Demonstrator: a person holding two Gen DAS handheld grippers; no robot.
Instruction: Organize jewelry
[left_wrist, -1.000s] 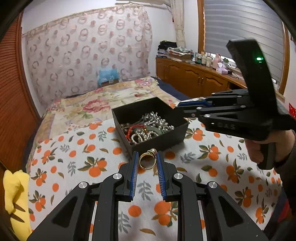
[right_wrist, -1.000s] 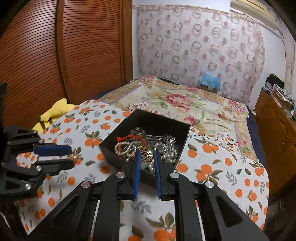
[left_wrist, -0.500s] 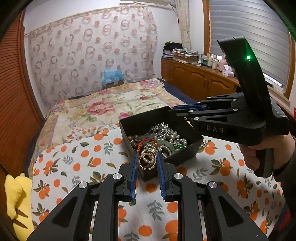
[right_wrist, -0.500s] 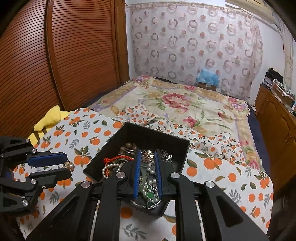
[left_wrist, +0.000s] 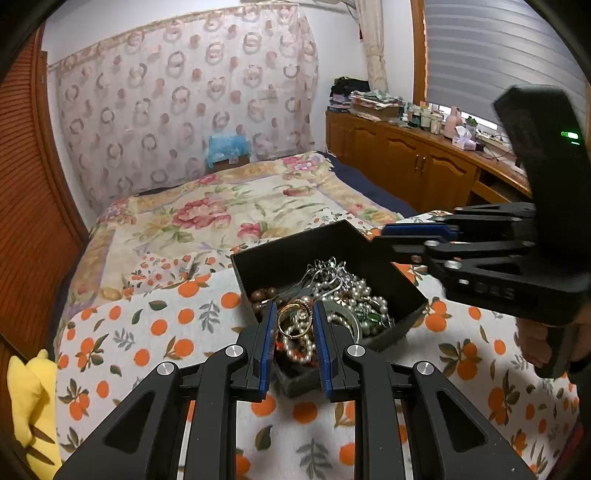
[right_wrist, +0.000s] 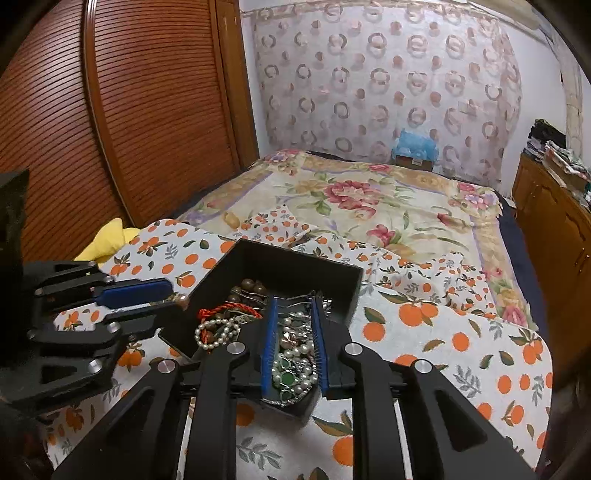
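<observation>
Tongs on the left (left_wrist: 294, 325) are pinching a gold ring (left_wrist: 293, 320), now hanging over the near corner of the black box (left_wrist: 406, 284) rather than over the orange-print cloth (left_wrist: 155, 332) as a second ago. Release looks imminent. Right tongs (right_wrist: 294, 332), narrowly spread and holding nothing, are hovering above the jewelry heap (right_wrist: 291, 350) inside. Beyond, the bed (left_wrist: 229, 206) is stretching toward the curtain.

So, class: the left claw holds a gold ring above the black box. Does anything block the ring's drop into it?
Nothing visible does. The ring hangs in the left claw over the open box, with only piled jewelry below.
</observation>
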